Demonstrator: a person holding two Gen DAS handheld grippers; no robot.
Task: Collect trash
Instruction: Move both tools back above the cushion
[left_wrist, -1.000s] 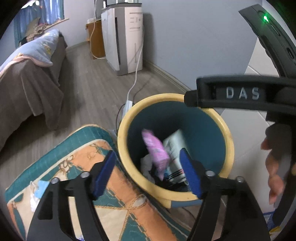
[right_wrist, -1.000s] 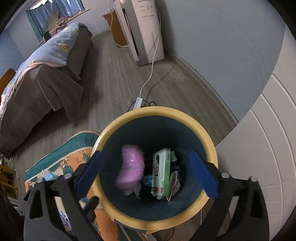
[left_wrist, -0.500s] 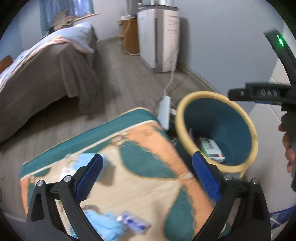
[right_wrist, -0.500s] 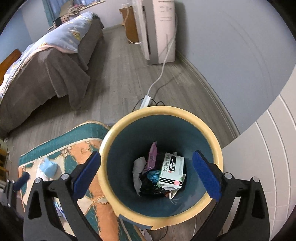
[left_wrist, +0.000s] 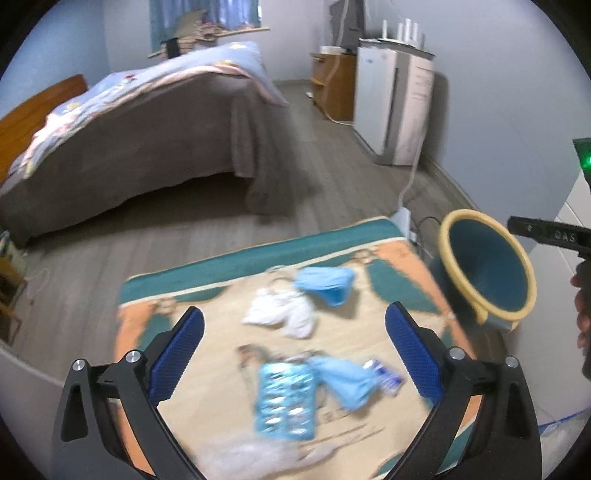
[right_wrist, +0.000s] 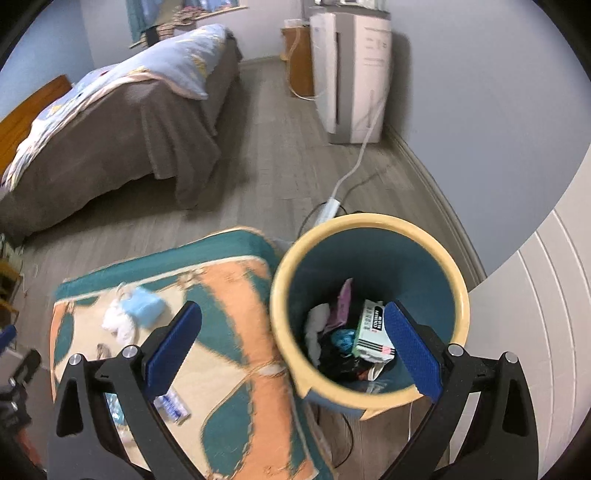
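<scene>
Step in hand, by my reading: between items. One piece is binned and the next is being picked out.

Left gripper (left_wrist: 293, 354) hangs over the patterned teal-and-orange cushion (left_wrist: 391, 273), blue-padded fingers spread wide, nothing between them. Right gripper (right_wrist: 291, 350) is likewise spread wide and empty, poised above the yellow-rimmed teal waste bin (right_wrist: 369, 221), which stands just beside the cushion's edge.

Inside the bin: a white-and-green carton (right_wrist: 371, 330), a pink wrapper (right_wrist: 343, 301), white tissue (right_wrist: 317, 321), dark crumpled plastic.

Trash left on the cushion:
- silvery-blue blister pack (left_wrist: 286, 398), nearest the left gripper, lying between its fingers in view
- crumpled blue face mask (left_wrist: 347, 380) just beside the pack, on the bin side
- small foil sachet (left_wrist: 386, 380) touching or nearly touching that mask; motion blur leaves it unclear
- white crumpled tissue (left_wrist: 284, 314) farther along the cushion
- second blue mask (left_wrist: 328, 284) beside the tissue, toward the bin

Next move, as a judgement: lower the left gripper onto the blister pack. It lies flat, so the fingers must straddle an edge and close firmly.
</scene>
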